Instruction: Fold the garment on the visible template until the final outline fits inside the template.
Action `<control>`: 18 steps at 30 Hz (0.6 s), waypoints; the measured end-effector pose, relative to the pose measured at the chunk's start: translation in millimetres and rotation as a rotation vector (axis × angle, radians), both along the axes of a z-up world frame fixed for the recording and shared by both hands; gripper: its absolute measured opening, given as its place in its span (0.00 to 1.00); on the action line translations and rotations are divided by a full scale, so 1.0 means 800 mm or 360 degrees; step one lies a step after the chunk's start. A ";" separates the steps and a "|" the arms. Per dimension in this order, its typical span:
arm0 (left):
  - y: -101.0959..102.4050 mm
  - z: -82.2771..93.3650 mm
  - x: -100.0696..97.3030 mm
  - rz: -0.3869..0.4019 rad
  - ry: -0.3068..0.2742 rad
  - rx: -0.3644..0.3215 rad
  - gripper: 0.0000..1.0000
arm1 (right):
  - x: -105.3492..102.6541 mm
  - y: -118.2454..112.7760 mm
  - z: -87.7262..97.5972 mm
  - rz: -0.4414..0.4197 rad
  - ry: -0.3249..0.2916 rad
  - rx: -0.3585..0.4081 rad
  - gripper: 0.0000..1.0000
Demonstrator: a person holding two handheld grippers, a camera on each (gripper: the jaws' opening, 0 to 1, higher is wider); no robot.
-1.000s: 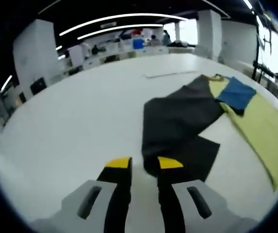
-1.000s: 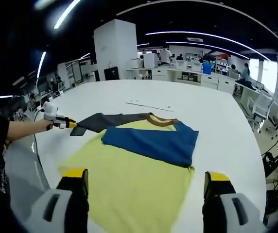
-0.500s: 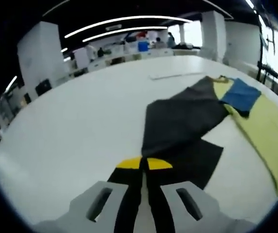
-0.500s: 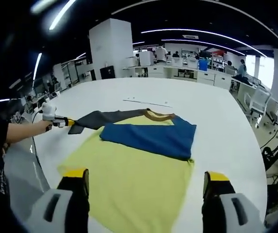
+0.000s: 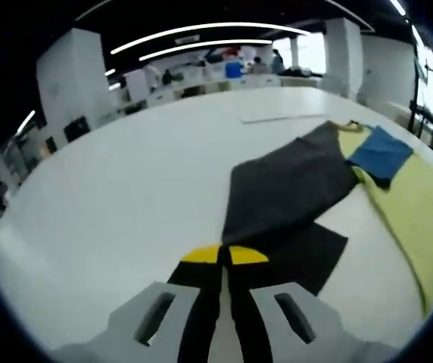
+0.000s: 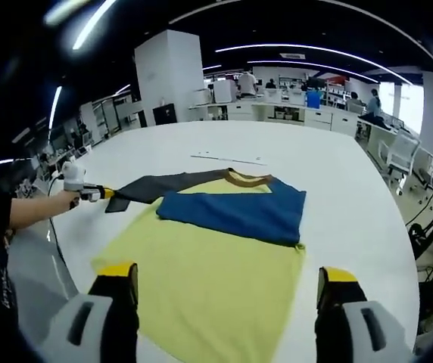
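Now left gripper [image 5: 225, 255] fingers pinch dark sleeve [image 5: 288, 189] cuff; right gripper [image 6: 228, 281] fingers spread above garment [image 6: 209, 261].

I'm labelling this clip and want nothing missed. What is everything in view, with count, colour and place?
Shirt: one, yellow body, flat on the table.
Blue sleeve: one, folded across the shirt's upper part.
Dark grey sleeve: one, stretched out to the side, its end at the left tool.
Collar: one, brown, at the shirt's far edge.
Table: one, white, under everything.
Thin strip: one, pale, on the table beyond the shirt.
Left tool: one, grey with yellow tips, shut on the dark grey sleeve.
Right tool: one, same colours, open above the shirt.
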State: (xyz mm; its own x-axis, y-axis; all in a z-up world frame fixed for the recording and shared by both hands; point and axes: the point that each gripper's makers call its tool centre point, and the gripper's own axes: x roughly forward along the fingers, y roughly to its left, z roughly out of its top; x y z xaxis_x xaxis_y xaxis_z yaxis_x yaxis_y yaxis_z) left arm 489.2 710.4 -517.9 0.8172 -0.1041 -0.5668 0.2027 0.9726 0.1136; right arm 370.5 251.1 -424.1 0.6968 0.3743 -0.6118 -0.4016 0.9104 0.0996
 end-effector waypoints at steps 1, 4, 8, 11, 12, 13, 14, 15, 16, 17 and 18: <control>-0.001 0.003 0.001 0.0002 -0.0006 -0.0006 0.00 | 0.000 0.000 0.000 0.0002 0.0001 -0.0001 0.99; -0.004 0.010 0.004 0.0012 -0.0022 -0.0040 0.00 | -0.001 0.000 0.001 0.0005 -0.0005 -0.0002 0.99; -0.015 0.025 0.007 0.0012 -0.0044 -0.0102 0.00 | -0.001 -0.001 0.001 0.0005 0.0004 0.0000 0.99; -0.022 0.036 0.011 -0.0006 -0.0066 -0.0107 0.00 | 0.000 0.001 0.002 0.0014 0.0001 0.0008 0.99; -0.026 0.042 0.012 -0.0012 -0.0082 -0.0108 0.00 | 0.001 0.002 0.002 0.0020 -0.0001 0.0010 0.99; -0.029 0.047 0.013 -0.0017 -0.0095 -0.0110 0.00 | 0.001 0.003 0.002 0.0022 -0.0001 0.0010 0.99; -0.034 0.053 0.015 -0.0028 -0.0114 -0.0106 0.00 | 0.001 0.003 0.001 0.0027 -0.0001 0.0010 0.99; -0.036 0.057 0.017 -0.0034 -0.0123 -0.0104 0.00 | 0.002 0.003 0.001 0.0028 -0.0001 0.0011 0.99; -0.040 0.062 0.019 -0.0042 -0.0134 -0.0108 0.00 | 0.003 0.003 0.000 0.0027 -0.0001 0.0010 0.99; -0.046 0.068 0.021 -0.0051 -0.0151 -0.0118 0.00 | 0.004 0.001 -0.002 0.0023 0.0002 0.0009 0.99; -0.050 0.073 0.023 -0.0057 -0.0161 -0.0122 0.00 | 0.004 0.000 -0.003 0.0020 0.0006 0.0011 0.99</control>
State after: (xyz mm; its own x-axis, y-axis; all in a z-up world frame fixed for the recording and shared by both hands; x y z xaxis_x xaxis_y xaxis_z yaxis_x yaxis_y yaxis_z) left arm 507.6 670.5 -459.3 0.8650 -0.1738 -0.4708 0.2284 0.9716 0.0610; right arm 373.5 251.4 -426.1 0.6899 0.3872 -0.6116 -0.4127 0.9045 0.1072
